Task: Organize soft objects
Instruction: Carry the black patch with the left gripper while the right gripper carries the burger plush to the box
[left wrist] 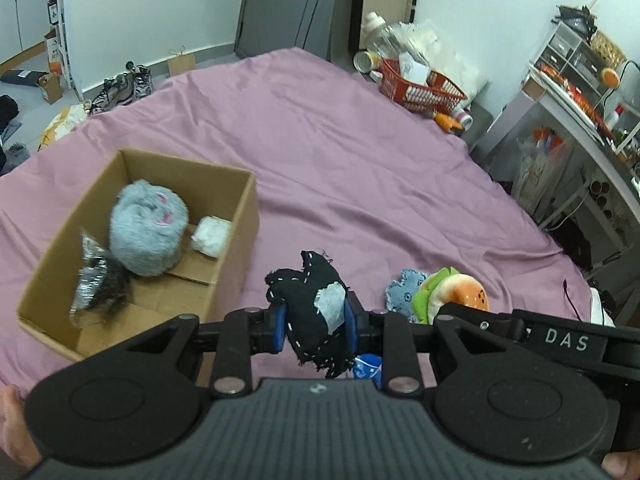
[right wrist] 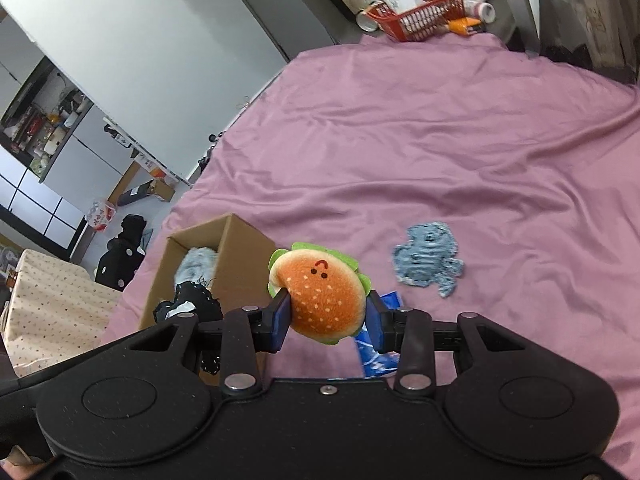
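Left gripper [left wrist: 316, 326]: both blue pads [left wrist: 280, 330] pressed against a black cloth toy [left wrist: 312, 312], which is clamped between them and raised off the bed. Right gripper [right wrist: 327, 318]: 2 blue pads [right wrist: 281, 320] closed on a burger plush [right wrist: 324, 300], also held aloft. Bare skin of the left hand [left wrist: 12, 428] shows at the housing's lower edge.

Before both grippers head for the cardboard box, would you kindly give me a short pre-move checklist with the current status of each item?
1. Left gripper shut on the black fabric toy: ok.
2. Right gripper shut on the burger plush: ok.
3. Cardboard box open on top: ok.
4. Free floor left in the box beside the grey furry plush: ok.
5. Denim toy on the bedsheet, not boxed: not ok.
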Available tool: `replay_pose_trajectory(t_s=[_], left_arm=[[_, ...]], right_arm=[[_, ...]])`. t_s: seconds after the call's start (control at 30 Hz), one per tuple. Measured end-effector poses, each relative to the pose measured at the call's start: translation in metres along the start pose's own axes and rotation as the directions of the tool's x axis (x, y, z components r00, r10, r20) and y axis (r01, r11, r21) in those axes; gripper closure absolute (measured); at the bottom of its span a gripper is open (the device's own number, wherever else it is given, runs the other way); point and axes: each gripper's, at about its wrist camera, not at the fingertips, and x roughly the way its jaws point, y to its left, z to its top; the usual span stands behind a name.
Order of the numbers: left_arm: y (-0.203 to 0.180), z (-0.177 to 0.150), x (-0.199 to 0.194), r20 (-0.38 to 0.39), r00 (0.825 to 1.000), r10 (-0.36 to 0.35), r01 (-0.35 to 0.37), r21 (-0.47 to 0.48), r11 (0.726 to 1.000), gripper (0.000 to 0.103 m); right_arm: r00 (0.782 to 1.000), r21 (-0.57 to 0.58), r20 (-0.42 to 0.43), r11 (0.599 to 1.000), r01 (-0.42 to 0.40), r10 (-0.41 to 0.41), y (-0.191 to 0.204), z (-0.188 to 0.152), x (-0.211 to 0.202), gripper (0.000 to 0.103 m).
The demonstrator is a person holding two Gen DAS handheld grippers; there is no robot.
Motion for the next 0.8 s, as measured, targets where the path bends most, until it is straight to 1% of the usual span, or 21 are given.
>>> replay_pose_trajectory(t_s=[0.4,0.8], left_arm=[[0.052,0.009,-0.032,0.033,0.999,-0.006,0.008,-0.067,0.998,0.076],[0.099,0.017,-0.043,0.032,0.999,0.007,-0.003,-0.112,0.994,0.074]], right_arm=[[1.000,-0.042,0.018,0.999,0.020,-0.019,0.050,-0.008,-0.004,0.064],[1.000,-0.082,0.009,0.997,0.014,-0.013,0.092,-0.013,0.008,0.064]])
